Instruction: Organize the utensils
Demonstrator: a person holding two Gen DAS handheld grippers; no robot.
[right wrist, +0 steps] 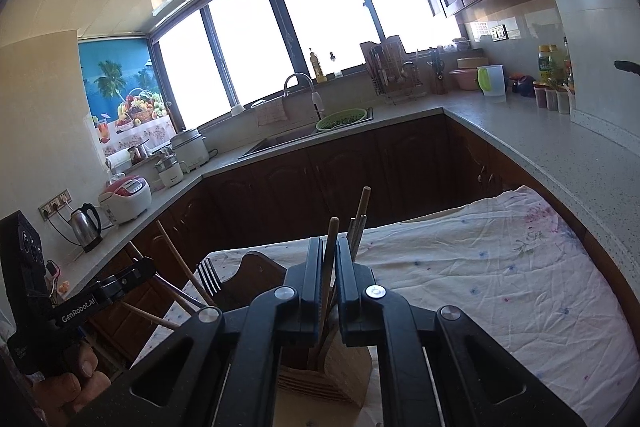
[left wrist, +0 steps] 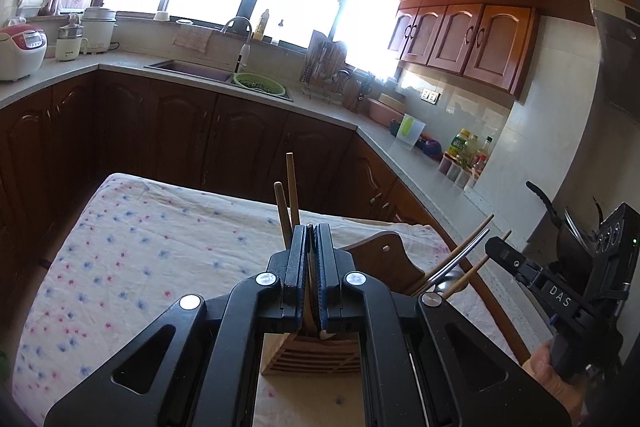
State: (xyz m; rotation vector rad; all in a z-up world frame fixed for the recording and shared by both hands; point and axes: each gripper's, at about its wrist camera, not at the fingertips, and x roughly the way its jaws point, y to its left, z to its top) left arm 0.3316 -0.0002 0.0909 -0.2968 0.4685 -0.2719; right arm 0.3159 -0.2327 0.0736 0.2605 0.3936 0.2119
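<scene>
A slatted wooden utensil holder [left wrist: 310,355] stands on the cloth-covered table [left wrist: 140,247]; it also shows in the right wrist view [right wrist: 324,375]. My left gripper [left wrist: 310,231] is shut on a thin utensil [left wrist: 309,227] standing in the holder, with two wooden chopsticks [left wrist: 291,199] upright just behind. My right gripper [right wrist: 329,247] is shut on a wooden chopstick [right wrist: 331,251] above the holder; more chopsticks [right wrist: 360,219] rise behind it. A second wooden holder [left wrist: 384,259] to the side carries a metal fork [right wrist: 208,277] and leaning chopsticks [left wrist: 468,273].
A kitchen counter [left wrist: 400,143] wraps round the room with a sink [left wrist: 188,69], a green colander [left wrist: 260,83], a dish rack [left wrist: 324,67], bottles [left wrist: 464,147], a rice cooker [left wrist: 20,51] and a kettle [right wrist: 86,227]. Dark cabinets stand beyond the table's far edge.
</scene>
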